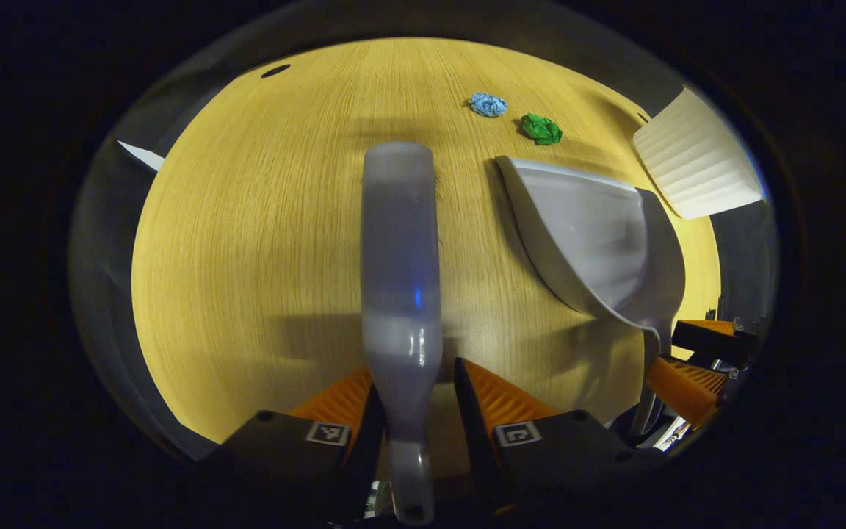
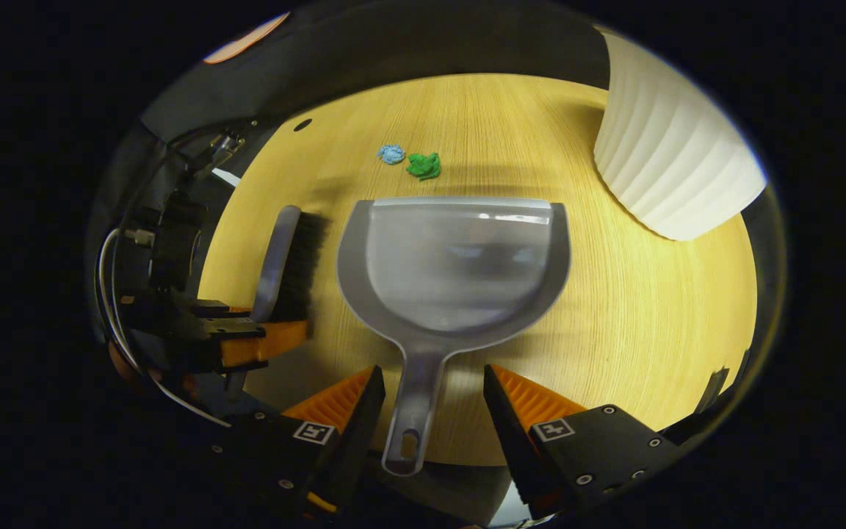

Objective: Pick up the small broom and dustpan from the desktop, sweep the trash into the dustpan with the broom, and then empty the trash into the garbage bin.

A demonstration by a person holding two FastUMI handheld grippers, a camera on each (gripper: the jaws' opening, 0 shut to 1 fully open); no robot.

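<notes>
Left gripper [image 1: 412, 389] straddles broom [image 1: 401, 257] handle; fingers close beside it, contact unclear, cannot tell if gripping. Broom runs straight ahead over desk [image 1: 247, 242]; bristles hidden under its back in left gripper view. Right gripper [image 2: 430, 400] open, fingers well apart either side of dustpan [image 2: 456, 264] handle, not touching. Dustpan flat on desk, mouth facing blue wad [image 2: 391, 153] and green wad [image 2: 424, 165] beyond. Bin [image 2: 669, 162] far right, top cut off.
</notes>
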